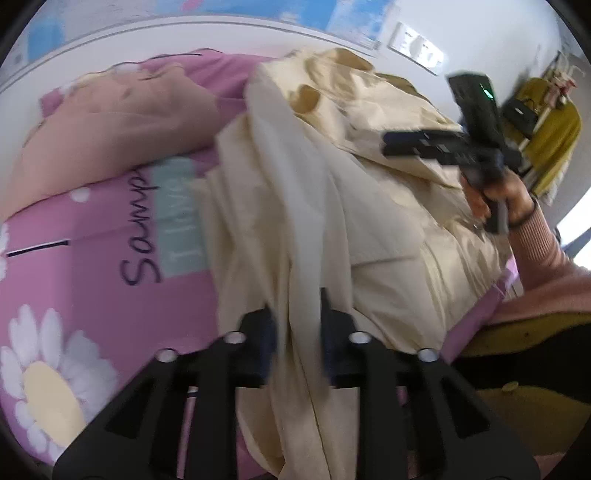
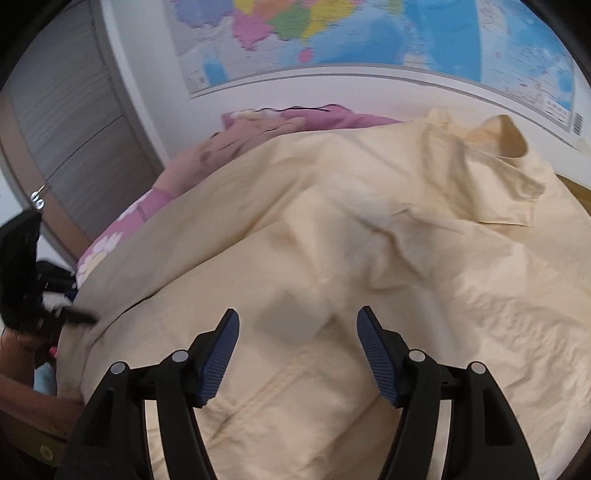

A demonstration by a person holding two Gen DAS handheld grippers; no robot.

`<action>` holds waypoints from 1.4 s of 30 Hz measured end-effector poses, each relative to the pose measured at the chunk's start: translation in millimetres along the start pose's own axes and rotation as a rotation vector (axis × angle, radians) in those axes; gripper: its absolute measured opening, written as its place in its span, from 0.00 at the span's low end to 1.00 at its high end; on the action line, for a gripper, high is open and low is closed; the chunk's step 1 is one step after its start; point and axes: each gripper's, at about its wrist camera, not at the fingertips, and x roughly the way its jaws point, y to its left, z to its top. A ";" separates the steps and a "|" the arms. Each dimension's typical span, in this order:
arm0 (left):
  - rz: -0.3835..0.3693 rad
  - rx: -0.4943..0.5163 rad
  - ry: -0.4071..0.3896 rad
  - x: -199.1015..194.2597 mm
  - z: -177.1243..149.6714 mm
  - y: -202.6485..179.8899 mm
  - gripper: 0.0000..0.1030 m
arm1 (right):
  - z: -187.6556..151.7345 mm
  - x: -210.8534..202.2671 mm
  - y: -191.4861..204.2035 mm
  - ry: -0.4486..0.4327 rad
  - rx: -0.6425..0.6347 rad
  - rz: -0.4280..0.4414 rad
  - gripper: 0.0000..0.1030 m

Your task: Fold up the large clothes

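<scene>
A large cream-yellow shirt (image 1: pixel 388 206) lies crumpled on a pink flowered bedsheet (image 1: pixel 92 258). My left gripper (image 1: pixel 297 314) is shut on a fold of the shirt, and the cloth hangs down between its fingers. In the right wrist view the shirt (image 2: pixel 332 240) fills most of the frame, its collar (image 2: pixel 495 144) at the far right. My right gripper (image 2: pixel 297 325) is open and empty just above the shirt. It also shows in the left wrist view (image 1: pixel 461 144), held in a hand over the shirt's far side.
A peach pillow (image 1: pixel 103 140) lies at the head of the bed. A map (image 2: pixel 369 33) hangs on the wall behind. A grey cupboard door (image 2: pixel 74 140) stands at left. Yellow clothes hang on a rack (image 1: pixel 554 140) at the right.
</scene>
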 end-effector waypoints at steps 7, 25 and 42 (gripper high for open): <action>0.163 -0.103 -0.101 -54.1 48.4 49.5 0.11 | 8.8 -4.0 30.5 -0.032 -0.032 0.079 0.63; 0.378 -0.122 -0.019 -45.7 -15.0 111.9 0.87 | 43.7 53.7 70.7 0.022 -0.044 0.199 0.63; 0.402 -0.029 -0.172 -143.3 95.7 73.3 0.18 | 46.0 11.3 57.9 -0.114 0.005 0.210 0.64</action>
